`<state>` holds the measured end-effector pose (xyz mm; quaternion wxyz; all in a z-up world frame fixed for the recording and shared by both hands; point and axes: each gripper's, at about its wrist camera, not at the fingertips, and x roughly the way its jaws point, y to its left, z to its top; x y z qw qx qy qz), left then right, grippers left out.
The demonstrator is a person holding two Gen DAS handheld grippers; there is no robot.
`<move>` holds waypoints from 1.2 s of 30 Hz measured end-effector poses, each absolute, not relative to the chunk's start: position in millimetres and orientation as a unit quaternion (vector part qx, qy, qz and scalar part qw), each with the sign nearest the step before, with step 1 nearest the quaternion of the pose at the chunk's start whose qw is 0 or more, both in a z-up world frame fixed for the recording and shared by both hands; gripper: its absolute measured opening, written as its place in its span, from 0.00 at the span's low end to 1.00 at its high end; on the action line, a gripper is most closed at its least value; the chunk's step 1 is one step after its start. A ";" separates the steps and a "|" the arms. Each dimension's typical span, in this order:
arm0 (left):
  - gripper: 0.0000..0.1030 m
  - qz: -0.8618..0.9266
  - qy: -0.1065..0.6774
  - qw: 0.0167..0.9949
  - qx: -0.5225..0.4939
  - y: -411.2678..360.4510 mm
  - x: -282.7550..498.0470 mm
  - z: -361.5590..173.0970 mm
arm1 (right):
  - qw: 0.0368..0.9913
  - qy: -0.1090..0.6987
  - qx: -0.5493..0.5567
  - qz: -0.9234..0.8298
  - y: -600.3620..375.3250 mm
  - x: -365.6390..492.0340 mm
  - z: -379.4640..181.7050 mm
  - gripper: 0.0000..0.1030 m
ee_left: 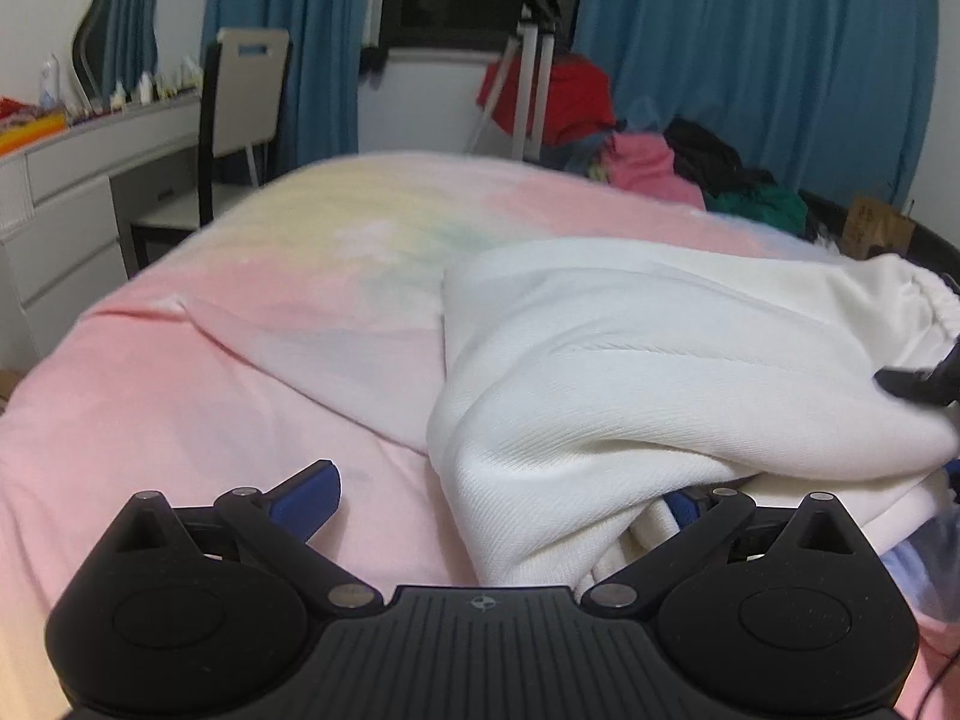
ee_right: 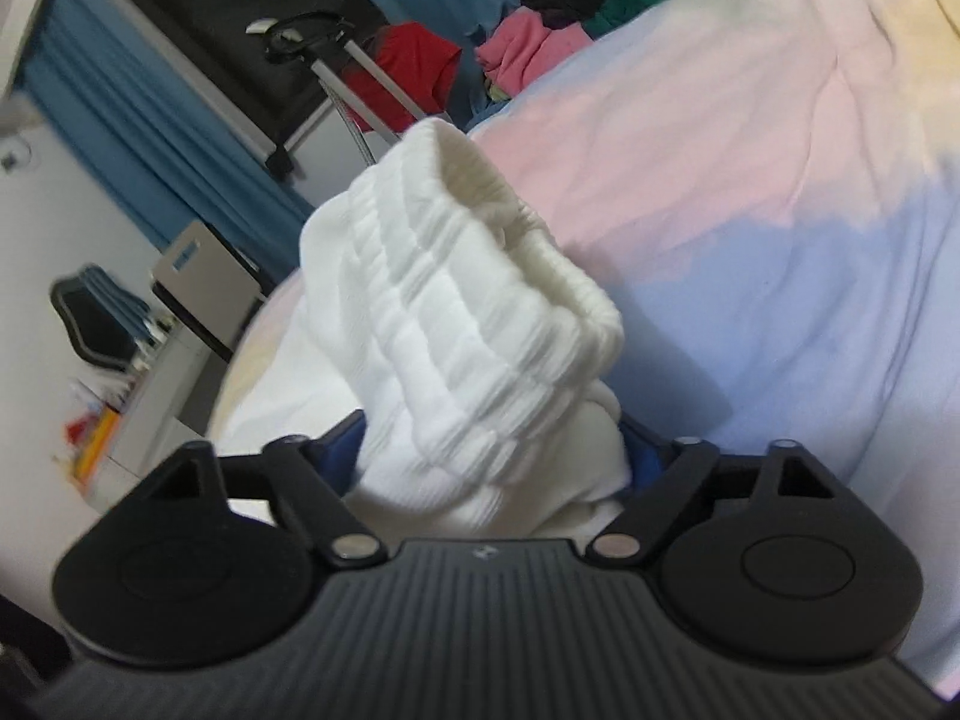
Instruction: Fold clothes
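The white garment [ee_left: 630,360], soft and floppy on the bed [ee_left: 180,360], is best gripped at its ribbed waistband [ee_right: 480,276]; both grippers' jaws stand apart.

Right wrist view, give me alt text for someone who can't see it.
A white garment's ribbed elastic waistband stands up between the wide-spread jaws of the right gripper, over a bed with a pastel pink, blue and yellow cover. Behind are blue curtains, a tripod and a pile of coloured clothes.
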<state>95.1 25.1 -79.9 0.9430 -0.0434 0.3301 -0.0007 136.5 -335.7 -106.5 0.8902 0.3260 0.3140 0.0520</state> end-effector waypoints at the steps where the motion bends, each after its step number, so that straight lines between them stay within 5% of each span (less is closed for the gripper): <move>1: 0.98 -0.007 0.337 0.940 -0.056 27.3 96.0 -77.8 | 0.889 0.319 0.325 0.046 -336.1 136.5 -108.8 0.75; 10: 0.96 -0.072 0.387 0.899 -0.190 61.2 82.6 -66.9 | 0.911 0.262 0.316 0.035 -329.4 120.5 -74.4 0.45; 21: 0.98 -0.131 0.390 0.805 -0.427 114.5 105.5 -95.7 | 0.903 0.258 0.342 0.027 -338.0 127.2 -76.8 0.43; 25: 0.85 -0.151 0.397 0.772 -0.472 113.6 122.7 -119.2 | 0.908 0.253 0.332 0.028 -333.1 125.8 -71.3 0.42; 36: 0.55 -0.182 0.348 0.827 -0.402 103.4 107.5 -78.3 | 0.926 0.208 0.308 0.066 -324.3 107.1 -33.7 0.35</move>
